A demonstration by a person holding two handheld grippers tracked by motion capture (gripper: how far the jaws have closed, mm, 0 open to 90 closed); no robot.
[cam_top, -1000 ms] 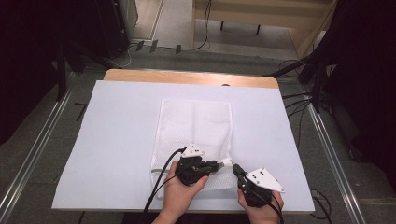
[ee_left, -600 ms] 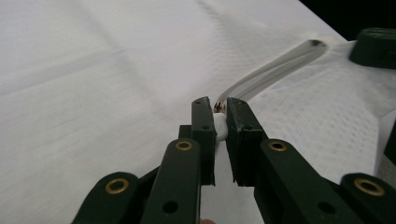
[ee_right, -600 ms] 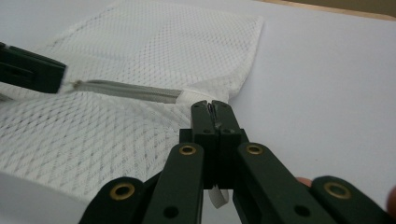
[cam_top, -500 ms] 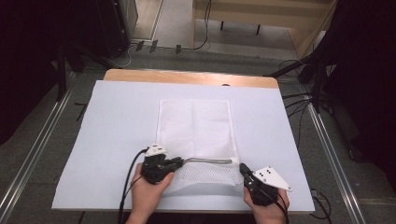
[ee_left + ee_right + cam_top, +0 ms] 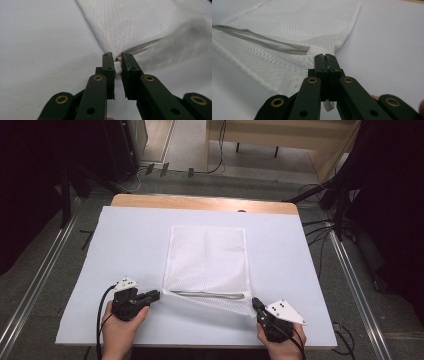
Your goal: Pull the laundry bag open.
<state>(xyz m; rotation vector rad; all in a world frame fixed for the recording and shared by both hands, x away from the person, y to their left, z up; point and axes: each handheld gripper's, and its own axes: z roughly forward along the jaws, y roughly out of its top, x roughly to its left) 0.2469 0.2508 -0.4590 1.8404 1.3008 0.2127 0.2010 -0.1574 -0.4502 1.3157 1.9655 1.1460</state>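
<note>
A white mesh bag (image 5: 207, 255) lies flat in the middle of the white sheet (image 5: 125, 235). Its zipper (image 5: 207, 294) runs along the near edge and gapes as a grey slit. My left gripper (image 5: 157, 294) sits at the bag's near left corner, shut on the small white zipper pull (image 5: 117, 68), which shows between its jaws in the left gripper view. My right gripper (image 5: 255, 302) is shut on the bag's near right corner (image 5: 322, 51), where the grey zipper tape (image 5: 262, 40) ends. The mesh (image 5: 299, 22) is pulled taut between the two grippers.
The sheet covers nearly the whole table; a strip of wooden tabletop (image 5: 200, 202) shows at the back. Metal rails (image 5: 350, 270) run along both sides. Cables (image 5: 320, 227) and dark equipment lie on the floor beyond the table.
My left gripper has travelled left along the bag's near edge with the zipper pull, and the zipper has opened behind it. The right gripper has held its place on the corner.
</note>
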